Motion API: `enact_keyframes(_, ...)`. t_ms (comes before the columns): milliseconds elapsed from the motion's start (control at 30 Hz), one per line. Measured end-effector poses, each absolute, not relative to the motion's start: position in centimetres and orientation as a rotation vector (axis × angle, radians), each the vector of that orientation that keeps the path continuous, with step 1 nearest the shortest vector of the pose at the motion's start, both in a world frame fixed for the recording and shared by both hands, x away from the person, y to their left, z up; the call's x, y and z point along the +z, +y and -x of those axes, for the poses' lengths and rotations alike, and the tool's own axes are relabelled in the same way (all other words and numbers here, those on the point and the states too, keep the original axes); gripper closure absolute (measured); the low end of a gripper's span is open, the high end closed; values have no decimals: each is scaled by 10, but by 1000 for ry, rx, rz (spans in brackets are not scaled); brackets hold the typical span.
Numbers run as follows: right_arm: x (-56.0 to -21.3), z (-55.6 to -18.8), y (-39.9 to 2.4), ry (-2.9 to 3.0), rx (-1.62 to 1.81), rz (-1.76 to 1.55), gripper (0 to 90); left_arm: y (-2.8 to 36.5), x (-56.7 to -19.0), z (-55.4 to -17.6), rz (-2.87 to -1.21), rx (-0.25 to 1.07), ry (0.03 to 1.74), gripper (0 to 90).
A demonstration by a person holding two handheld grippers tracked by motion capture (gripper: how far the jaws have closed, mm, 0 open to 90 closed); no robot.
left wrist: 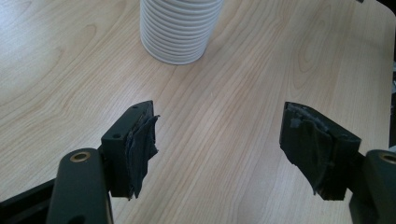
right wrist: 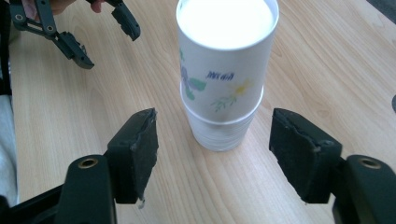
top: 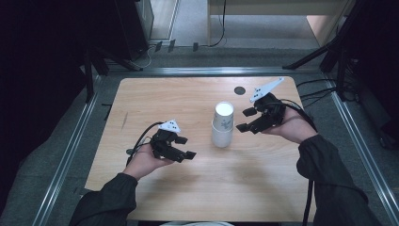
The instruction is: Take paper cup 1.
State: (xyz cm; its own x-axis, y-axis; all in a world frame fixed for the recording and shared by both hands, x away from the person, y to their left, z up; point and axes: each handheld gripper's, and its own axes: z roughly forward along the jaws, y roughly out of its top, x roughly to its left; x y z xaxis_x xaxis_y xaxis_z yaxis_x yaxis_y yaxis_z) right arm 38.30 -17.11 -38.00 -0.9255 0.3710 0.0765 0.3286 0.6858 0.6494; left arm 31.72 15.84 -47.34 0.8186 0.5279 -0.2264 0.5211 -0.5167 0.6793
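Observation:
A stack of white paper cups [top: 222, 125] stands upside down near the middle of the wooden table [top: 179, 99]; the top cup bears a flower drawing and blue writing [right wrist: 224, 74]. My right gripper [top: 243, 119] hovers just right of the stack, open, its pads [right wrist: 142, 149] apart and short of the cups. To the left of the stack my left gripper [top: 187, 147] is low over the table. Its jaws stand wide apart with nothing between them [left wrist: 219, 140], and the ribbed base of the stack [left wrist: 180, 28] lies ahead. The left gripper [right wrist: 108, 45] also appears in the right gripper view.
A small dark round disc [top: 240, 90] lies on the table behind the stack. Metal rails [top: 70, 150] frame the table on the floor. Black stands [top: 324, 52] and cables sit at the back corners.

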Motion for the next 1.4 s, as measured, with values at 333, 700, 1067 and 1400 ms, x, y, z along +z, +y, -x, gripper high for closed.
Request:
enact_keyframes(333, -371, -406, -152, 2895, 1012, -481, 275, 158, -474, -317, -2224, 2, 756, 271)
enact_keyframes(700, -377, -421, -131, 2968, 981, -483, 226, 162, -471, -317, -2207, 5, 757, 266)
enact_keyframes(1067, -383, -425, -112, 2991, 949, -459, 245, 167, -470, -318, -2200, 7, 763, 260)
enact_keyframes(1400, -383, -426, -113, 2972, 927, -485, 319, 166, -471, -318, -2201, 7, 765, 256)
